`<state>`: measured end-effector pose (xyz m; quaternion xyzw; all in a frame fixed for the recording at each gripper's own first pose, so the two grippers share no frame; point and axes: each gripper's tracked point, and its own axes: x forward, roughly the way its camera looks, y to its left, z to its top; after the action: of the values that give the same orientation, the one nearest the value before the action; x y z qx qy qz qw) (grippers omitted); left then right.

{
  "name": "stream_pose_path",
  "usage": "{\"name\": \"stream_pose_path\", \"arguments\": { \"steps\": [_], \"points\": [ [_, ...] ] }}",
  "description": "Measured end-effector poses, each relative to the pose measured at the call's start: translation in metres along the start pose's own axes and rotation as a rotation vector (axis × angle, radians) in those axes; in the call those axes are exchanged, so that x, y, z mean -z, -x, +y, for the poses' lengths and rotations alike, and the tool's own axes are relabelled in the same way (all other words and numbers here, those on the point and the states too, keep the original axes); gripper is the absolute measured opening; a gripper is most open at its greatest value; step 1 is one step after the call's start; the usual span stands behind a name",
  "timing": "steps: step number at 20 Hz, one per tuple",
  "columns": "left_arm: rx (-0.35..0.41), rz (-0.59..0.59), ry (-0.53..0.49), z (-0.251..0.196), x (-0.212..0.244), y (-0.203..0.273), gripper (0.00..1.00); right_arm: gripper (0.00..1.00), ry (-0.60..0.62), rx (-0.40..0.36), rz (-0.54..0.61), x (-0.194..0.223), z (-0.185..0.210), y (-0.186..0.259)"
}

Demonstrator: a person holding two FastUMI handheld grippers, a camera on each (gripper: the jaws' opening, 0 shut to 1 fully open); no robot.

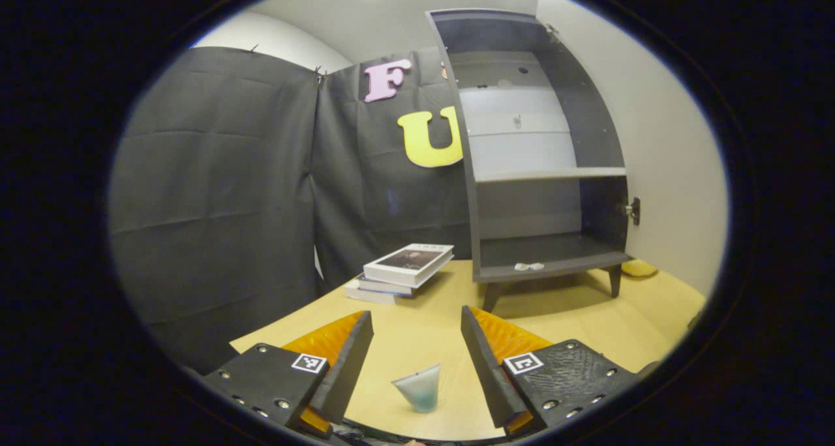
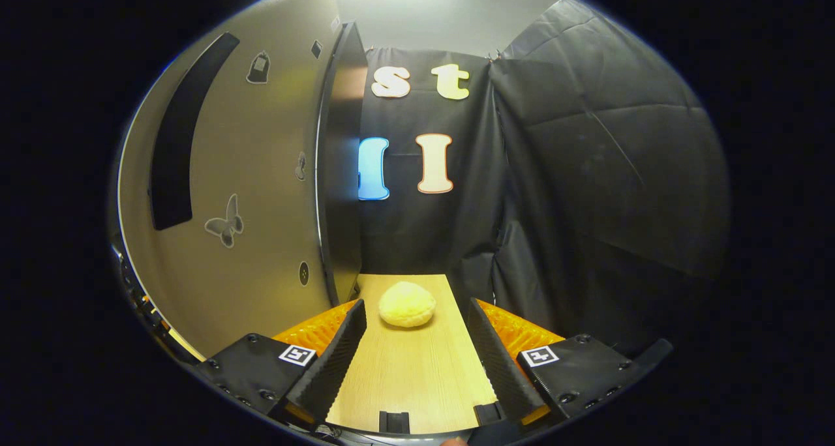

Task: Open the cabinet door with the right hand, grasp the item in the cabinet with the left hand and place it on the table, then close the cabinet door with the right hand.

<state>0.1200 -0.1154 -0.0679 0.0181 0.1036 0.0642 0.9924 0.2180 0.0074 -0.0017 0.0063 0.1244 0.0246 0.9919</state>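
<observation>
- In the left gripper view, the left gripper is seen at the bottom of the frame with its fingers spread wide apart, gripping nothing.
- A small translucent cup is seen lying tilted on the wooden table, low between the fingers, touched by neither.
- The cabinet stands upper right, open, with a stack of books left of it.
- In the right gripper view, the right gripper is held apart around nothing.
- The cabinet door fills the left of that frame; a yellow bun-like object lies centre, beyond the fingers.
</observation>
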Motion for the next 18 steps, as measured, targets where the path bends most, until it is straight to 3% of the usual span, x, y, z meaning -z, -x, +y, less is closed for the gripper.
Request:
{"name": "stream_pose_path", "arguments": {
  "steps": [8, 14, 18],
  "points": [
    [0.016, -0.052, 0.017, 0.009, -0.060, 0.002, 0.83, 0.98, -0.037, 0.063, -0.056, -0.025, -0.012, 0.008],
    [0.068, -0.085, 0.015, 0.022, -0.095, 0.000, 0.81, 0.98, -0.085, 0.116, -0.098, -0.052, 0.003, 0.022],
    [0.068, -0.109, 0.048, 0.034, -0.109, -0.005, 0.81, 0.94, -0.081, 0.194, -0.116, -0.070, 0.002, 0.039]
  ]
}}
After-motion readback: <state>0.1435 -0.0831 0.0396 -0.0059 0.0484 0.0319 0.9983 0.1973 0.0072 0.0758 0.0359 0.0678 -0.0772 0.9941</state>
